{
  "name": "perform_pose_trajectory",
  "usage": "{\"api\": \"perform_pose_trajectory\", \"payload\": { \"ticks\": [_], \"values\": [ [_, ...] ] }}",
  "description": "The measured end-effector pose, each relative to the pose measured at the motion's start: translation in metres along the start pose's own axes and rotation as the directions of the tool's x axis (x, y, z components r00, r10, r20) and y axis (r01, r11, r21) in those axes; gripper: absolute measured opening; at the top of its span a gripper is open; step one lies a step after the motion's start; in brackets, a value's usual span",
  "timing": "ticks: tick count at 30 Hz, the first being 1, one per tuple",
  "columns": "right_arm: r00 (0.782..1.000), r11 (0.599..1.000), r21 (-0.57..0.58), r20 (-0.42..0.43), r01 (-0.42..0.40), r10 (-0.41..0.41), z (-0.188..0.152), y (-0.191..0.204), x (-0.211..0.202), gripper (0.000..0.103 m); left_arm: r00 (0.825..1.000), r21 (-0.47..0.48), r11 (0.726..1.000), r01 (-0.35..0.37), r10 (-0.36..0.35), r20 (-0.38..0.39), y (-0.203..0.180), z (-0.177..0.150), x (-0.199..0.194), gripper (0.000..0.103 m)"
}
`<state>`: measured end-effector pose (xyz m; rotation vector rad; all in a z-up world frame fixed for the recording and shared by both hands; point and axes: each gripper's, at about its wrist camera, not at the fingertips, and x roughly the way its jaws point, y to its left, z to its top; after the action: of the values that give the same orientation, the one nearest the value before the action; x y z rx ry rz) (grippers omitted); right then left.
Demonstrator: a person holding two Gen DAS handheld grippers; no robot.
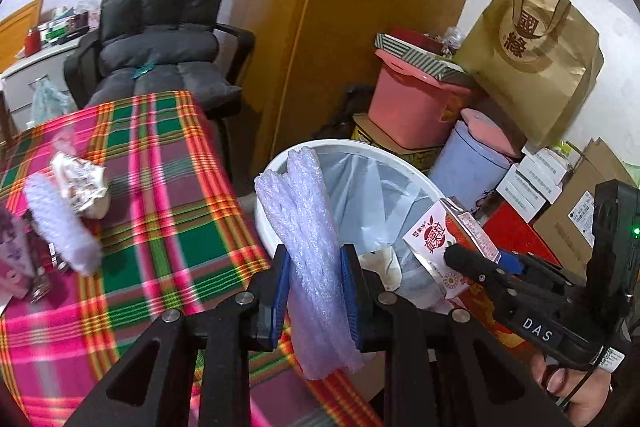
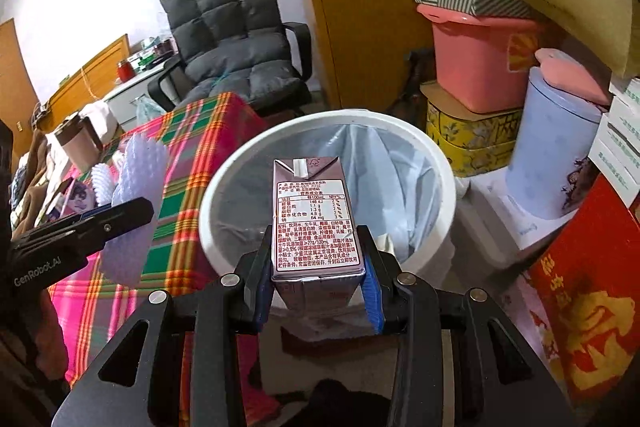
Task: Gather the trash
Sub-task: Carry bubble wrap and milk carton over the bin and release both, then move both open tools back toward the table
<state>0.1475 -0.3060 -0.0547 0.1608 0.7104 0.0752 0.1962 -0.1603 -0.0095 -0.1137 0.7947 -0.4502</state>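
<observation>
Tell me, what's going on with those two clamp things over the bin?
A person is clearing trash with two handheld grippers. The left gripper is clamped on a white foam net sleeve; the right gripper holds a drink carton above the lined white bin. More wrappers remain on the plaid tablecloth.

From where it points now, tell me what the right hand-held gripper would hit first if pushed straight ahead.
Probably the white trash bin. The right hand-held gripper, shut on the drink carton, aims at the bin's open, bag-lined mouth, so the carton would likely meet the liner or far rim. Depth is unclear.
</observation>
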Motion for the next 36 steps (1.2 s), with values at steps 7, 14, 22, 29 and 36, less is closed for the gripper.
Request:
{"api": "perform_pose_trajectory", "payload": {
  "ticks": [7,14,22,29,36],
  "values": [
    [1.0,1.0,0.0,-0.019,0.016,-0.016,0.003,-0.006,0.009,0.039,1.0,0.017,1.0,0.017,-0.017,-0.024,-0.007,0.007,0.025,0.025],
    [0.999,1.0,-0.014,-0.024,0.025,-0.026,0.01,-0.009,0.017,0.04,0.998,0.014,0.999,0.034,-0.033,-0.055,-0.007,0.01,0.047,0.028],
    [1.0,0.999,-0.016,0.003,0.031,-0.031,0.01,-0.011,0.015,0.056,0.998,-0.004,0.998,0.058,-0.058,-0.027,-0.003,0.013,0.044,0.051],
    [0.999,0.999,-0.015,0.012,0.034,-0.033,0.012,-0.01,0.009,0.056,0.999,-0.015,0.999,0.05,-0.05,-0.012,0.001,0.012,0.035,0.054],
    [1.0,1.0,-0.028,0.031,0.006,-0.005,0.008,-0.001,-0.006,0.056,1.0,-0.025,0.999,0.022,-0.022,0.01,0.007,0.004,0.011,0.054]
  ]
}}
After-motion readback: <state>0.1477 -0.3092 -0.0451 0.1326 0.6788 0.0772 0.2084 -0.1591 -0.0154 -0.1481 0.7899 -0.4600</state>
